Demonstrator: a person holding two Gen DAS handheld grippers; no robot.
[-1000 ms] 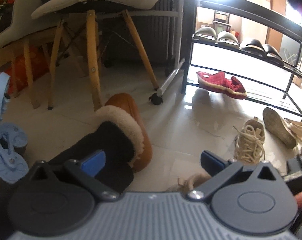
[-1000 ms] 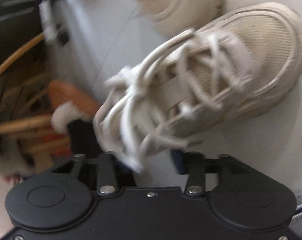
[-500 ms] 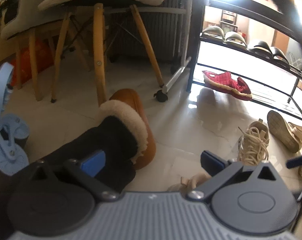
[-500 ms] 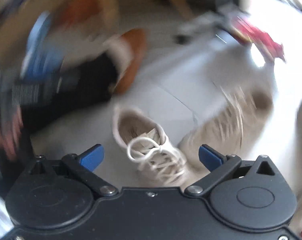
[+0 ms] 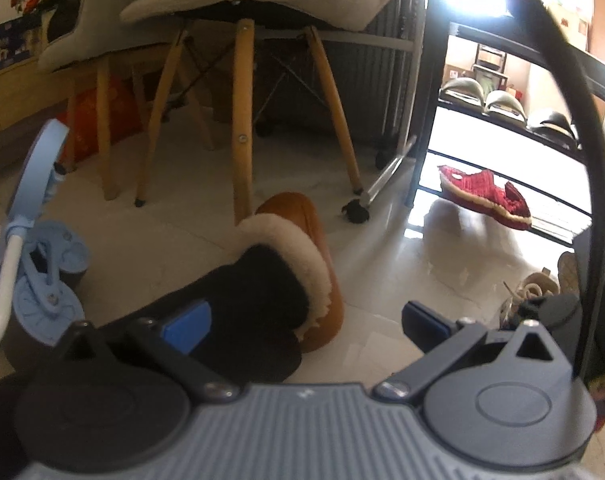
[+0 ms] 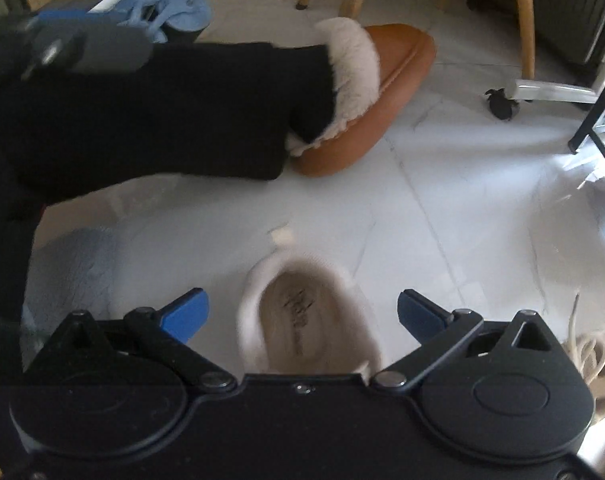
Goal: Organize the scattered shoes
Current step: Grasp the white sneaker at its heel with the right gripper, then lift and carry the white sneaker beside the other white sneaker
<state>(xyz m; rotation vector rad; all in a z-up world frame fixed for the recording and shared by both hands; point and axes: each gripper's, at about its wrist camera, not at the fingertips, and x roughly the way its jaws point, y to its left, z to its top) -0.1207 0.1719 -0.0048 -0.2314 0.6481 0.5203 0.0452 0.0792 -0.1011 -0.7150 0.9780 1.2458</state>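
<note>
A white sneaker (image 6: 308,322) lies on the tiled floor (image 6: 442,200), heel opening pointing away from the camera, between the spread-apart right gripper (image 6: 302,314) fingers. The left gripper (image 5: 302,324) hangs released above a fleece-lined brown slipper (image 5: 302,256).

Dark print on insole of white sneaker (image 6: 302,332), right wrist view: blurred, unreadable. Blue box (image 5: 6,46) at far left, left wrist view, carries white lettering, too small to read. No other legible txt, brand or no.
</note>
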